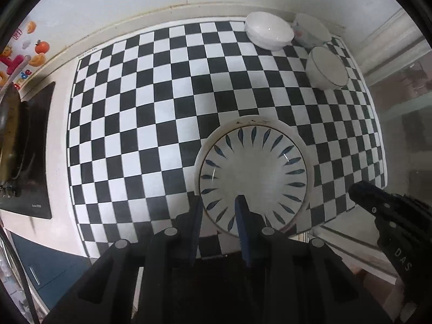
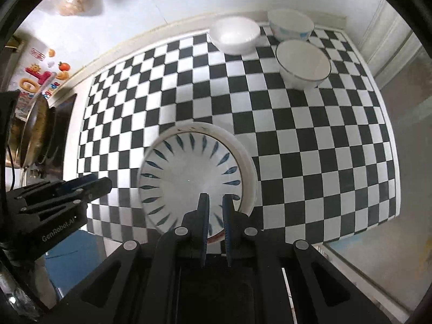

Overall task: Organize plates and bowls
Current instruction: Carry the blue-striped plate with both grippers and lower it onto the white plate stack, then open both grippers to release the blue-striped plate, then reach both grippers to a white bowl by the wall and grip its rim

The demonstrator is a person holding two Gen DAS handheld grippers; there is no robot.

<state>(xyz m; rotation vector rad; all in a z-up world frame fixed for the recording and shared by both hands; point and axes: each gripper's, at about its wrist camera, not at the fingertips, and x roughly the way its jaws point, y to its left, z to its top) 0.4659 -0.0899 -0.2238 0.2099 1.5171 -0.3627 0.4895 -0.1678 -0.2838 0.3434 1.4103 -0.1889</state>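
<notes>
Three bowls are sitting at the far right corner of the checkered mat (image 1: 162, 113): a plain white bowl (image 1: 268, 31), a bowl with pale blue markings (image 1: 310, 31) just beside it at the very back, and a grey-rimmed bowl (image 1: 326, 68) a little nearer and to the right. All three are standing upright and close together.

Near the front edge of the mat, a blue-leaf plate (image 1: 253, 178) is resting inside a larger white plate (image 1: 307, 145), whose rim is showing around it as a pale crescent on the far and right sides.

The left gripper (image 1: 218, 202) is reaching over the near left edge of this stack, its blue-padded fingers spread apart, one lying over the leaf plate and the other outside the rim; whether either is touching is unclear.

The right gripper (image 2: 216, 202) is hovering over the near right part of the same stack, its fingers drawn close with a narrow gap between them, and whether they are pinching the rim cannot be told.

To the far left, a dark cooktop (image 1: 35, 145) is carrying a pan (image 1: 9, 129), and colourful stickers (image 1: 24, 56) are dotting the white wall behind it.
</notes>
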